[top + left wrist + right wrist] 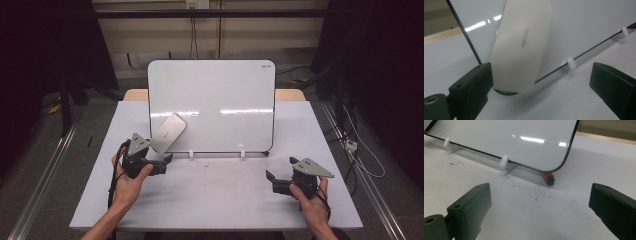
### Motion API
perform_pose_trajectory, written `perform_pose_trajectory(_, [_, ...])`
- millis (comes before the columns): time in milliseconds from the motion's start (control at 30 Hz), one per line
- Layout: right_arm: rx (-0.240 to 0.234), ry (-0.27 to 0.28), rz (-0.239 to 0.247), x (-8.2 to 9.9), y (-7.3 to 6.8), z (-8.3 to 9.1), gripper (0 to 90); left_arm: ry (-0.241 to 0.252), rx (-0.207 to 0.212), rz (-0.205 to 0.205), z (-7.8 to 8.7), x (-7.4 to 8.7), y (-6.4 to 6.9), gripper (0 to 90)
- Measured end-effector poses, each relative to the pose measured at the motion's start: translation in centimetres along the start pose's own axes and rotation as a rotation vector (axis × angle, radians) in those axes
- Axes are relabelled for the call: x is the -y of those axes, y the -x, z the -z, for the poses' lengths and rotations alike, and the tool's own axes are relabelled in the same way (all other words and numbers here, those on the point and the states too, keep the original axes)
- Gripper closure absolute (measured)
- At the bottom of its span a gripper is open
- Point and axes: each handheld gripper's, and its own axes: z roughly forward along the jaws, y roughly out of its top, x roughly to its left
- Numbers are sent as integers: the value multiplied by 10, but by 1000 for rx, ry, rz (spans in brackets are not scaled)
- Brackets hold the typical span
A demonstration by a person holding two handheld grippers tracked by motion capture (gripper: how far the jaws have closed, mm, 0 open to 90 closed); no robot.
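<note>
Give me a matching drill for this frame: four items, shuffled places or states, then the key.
Column one:
1. pale oval eraser with grey lettering
2. glossy white black-rimmed whiteboard
3. small red and black piece
4. right gripper

Column two:
A. under the board's lower corner, on the table
B. propped upright in small white clips
C. jaws apart, holding nothing, low over the table
D. tilted against the board's face, near the left gripper

Pairs: 1-D, 2-B, 3-A, 4-C

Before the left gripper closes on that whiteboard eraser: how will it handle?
The whiteboard eraser looks rigid, a smooth plastic shell, so it may slip in the jaws. It seems to cling tilted to the whiteboard, likely magnetic: expect some pull-off resistance. The left gripper is open around its lower end.
</note>
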Motion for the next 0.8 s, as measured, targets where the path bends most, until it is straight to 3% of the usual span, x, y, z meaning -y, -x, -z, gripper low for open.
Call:
perform_pose_trajectory(367, [0, -6, -3, 0, -1, 0, 45, -7, -32, 19, 25, 26, 6, 49])
perform_pose_trajectory(533, [1, -7, -2, 0, -1, 0, 45, -2, -37, 37, 29, 40, 9, 47])
perform_pose_trajectory(800, [1, -3, -1, 0, 1, 1, 45, 24, -54, 65, 33, 42, 5, 43])
